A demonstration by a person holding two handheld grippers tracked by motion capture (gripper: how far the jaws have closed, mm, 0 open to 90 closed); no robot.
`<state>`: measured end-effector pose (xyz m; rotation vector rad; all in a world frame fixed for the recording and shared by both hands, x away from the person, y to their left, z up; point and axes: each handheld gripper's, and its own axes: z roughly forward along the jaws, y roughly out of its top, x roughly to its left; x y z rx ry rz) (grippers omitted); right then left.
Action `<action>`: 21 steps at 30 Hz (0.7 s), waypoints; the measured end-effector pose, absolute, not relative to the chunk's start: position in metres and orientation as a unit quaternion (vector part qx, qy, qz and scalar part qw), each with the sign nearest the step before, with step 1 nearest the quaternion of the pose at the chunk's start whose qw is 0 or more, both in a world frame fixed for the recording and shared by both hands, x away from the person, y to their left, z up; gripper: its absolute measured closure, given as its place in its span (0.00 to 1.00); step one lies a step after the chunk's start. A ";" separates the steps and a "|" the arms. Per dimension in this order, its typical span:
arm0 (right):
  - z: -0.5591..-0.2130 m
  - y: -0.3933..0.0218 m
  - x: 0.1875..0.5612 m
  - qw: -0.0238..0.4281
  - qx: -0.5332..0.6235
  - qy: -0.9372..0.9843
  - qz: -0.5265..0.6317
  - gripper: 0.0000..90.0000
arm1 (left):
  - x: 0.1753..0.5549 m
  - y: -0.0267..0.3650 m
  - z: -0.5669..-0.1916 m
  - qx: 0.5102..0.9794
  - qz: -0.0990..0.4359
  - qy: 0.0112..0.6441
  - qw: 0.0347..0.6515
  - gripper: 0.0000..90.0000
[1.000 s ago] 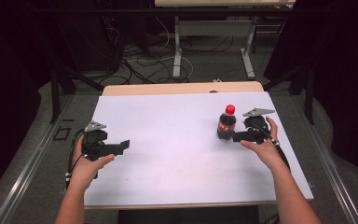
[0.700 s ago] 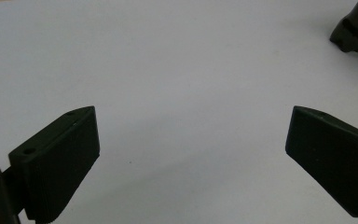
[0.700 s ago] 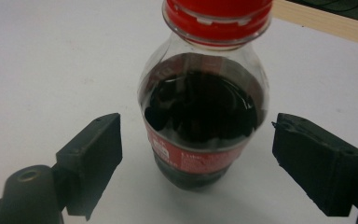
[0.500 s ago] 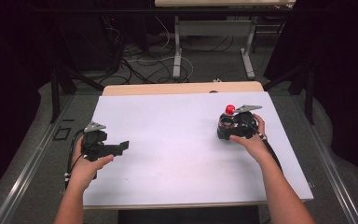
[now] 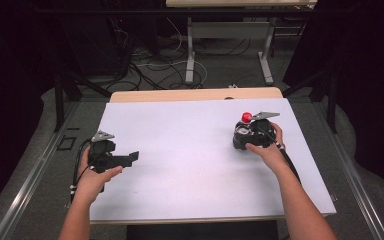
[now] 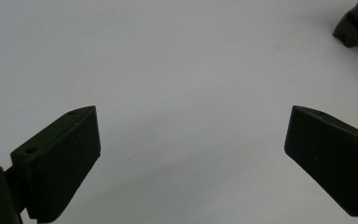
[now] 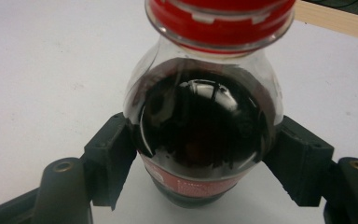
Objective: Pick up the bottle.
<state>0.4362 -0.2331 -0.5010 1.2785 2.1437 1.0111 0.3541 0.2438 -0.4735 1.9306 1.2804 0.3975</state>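
right gripper view: tool (image 7: 200, 163) around bottle (image 7: 205, 116)

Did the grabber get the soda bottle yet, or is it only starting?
The reach looks done: the right gripper has just closed its jaws on the soda bottle, pads against both sides. The bottle appears to stand on the white table, not lifted yet. The left gripper waits open, holding nothing.

Right tongs (image 7: 205, 158) have just closed; left tongs (image 6: 191, 158) gape wide.
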 end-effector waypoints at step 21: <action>-0.493 -0.223 0.426 0.226 0.443 0.784 0.372 0.33 | 0.355 0.246 -0.475 0.757 0.158 0.505 0.383 0.04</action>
